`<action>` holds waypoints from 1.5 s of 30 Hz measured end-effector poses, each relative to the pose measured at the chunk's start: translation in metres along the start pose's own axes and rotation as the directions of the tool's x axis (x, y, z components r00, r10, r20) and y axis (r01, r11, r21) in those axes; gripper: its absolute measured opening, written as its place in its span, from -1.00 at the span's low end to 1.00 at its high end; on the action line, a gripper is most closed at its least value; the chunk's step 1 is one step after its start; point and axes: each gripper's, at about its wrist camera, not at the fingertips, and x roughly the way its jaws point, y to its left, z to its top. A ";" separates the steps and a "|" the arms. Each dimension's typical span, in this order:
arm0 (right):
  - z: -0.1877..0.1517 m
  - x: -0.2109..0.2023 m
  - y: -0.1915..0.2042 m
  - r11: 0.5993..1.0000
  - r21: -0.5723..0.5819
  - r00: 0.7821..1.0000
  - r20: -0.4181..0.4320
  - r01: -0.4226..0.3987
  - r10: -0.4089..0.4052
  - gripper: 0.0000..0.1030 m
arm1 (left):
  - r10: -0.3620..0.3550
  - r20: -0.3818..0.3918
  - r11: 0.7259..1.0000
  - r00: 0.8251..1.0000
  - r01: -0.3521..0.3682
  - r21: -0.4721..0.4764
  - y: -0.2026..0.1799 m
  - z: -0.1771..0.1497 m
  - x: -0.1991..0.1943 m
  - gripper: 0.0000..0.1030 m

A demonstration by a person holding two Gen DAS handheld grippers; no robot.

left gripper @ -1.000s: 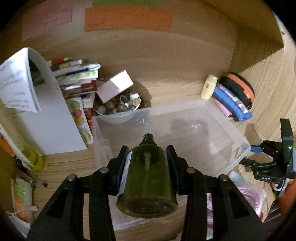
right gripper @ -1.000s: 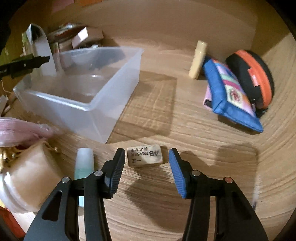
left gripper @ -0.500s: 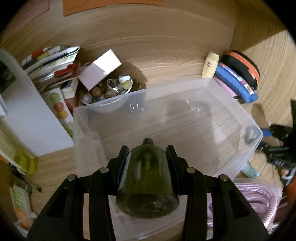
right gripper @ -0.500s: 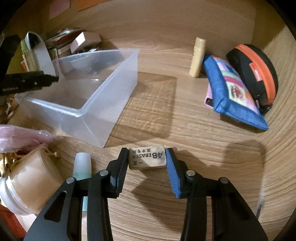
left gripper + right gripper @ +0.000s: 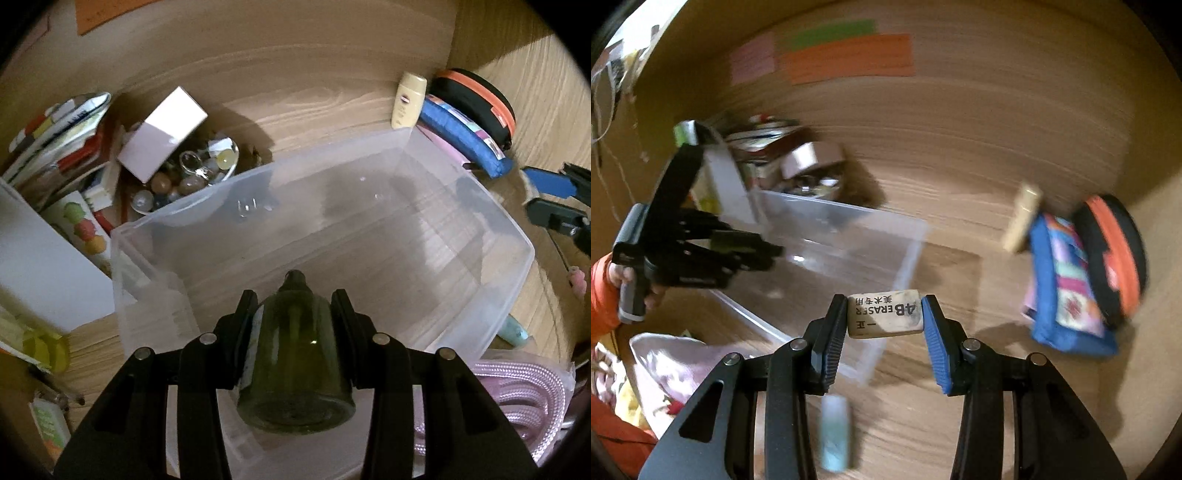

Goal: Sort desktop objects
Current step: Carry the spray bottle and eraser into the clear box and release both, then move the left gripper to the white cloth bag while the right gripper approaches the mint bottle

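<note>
My left gripper (image 5: 293, 317) is shut on a dark green bottle (image 5: 295, 369) and holds it, neck forward, over the near part of an empty clear plastic bin (image 5: 509, 236). My right gripper (image 5: 884, 321) is shut on a beige eraser (image 5: 884, 313) printed "4B ERASER" and holds it lifted above the wooden desk, right of the bin (image 5: 908, 251). The left gripper (image 5: 701, 251) shows at the left of the right wrist view, over the bin. The right gripper's blue pad (image 5: 546, 184) shows at the right edge of the left wrist view.
Behind the bin are a bowl of beads (image 5: 192, 177), a pale box (image 5: 162, 133) and stacked books (image 5: 55, 136). A cream tube (image 5: 408, 99), blue pouch (image 5: 465, 136) and black-orange case (image 5: 476, 99) lie at the back right. A pink rope (image 5: 517, 398) and mint tube (image 5: 834, 432) lie near the bin.
My right gripper closed on the eraser and lifted it off the desk. My left gripper carried the bottle forward over the bin.
</note>
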 end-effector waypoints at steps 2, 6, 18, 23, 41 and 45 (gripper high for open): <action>0.006 0.014 0.010 0.999 -0.030 1.000 -0.016 -0.020 0.019 -0.28 | -0.012 -0.013 1.000 1.000 0.012 0.002 0.001 0.000 0.001 -0.20; 0.012 0.045 0.020 0.996 -0.071 0.996 -0.075 -0.052 0.046 -0.28 | -0.035 -0.018 0.999 0.999 0.035 0.003 0.001 0.001 0.001 -0.11; 0.016 0.090 0.039 0.989 -0.120 0.983 -0.174 -0.086 0.064 -0.28 | 0.005 0.072 1.000 0.997 -0.008 0.029 0.004 -0.001 -0.014 0.61; 0.019 0.096 0.043 0.988 -0.127 0.979 -0.196 -0.088 0.062 -0.27 | 0.011 0.079 1.000 0.997 -0.010 -0.021 0.018 -0.002 -0.018 0.62; 0.016 0.047 0.053 0.993 -0.119 0.994 -0.108 0.004 -0.017 0.06 | 0.037 0.178 0.996 0.983 -0.021 -0.091 0.014 -0.018 -0.073 0.83; 0.011 0.023 0.060 0.994 -0.110 0.997 -0.068 0.028 -0.035 0.39 | 0.055 0.211 0.995 0.976 -0.036 -0.095 0.009 -0.027 -0.093 0.85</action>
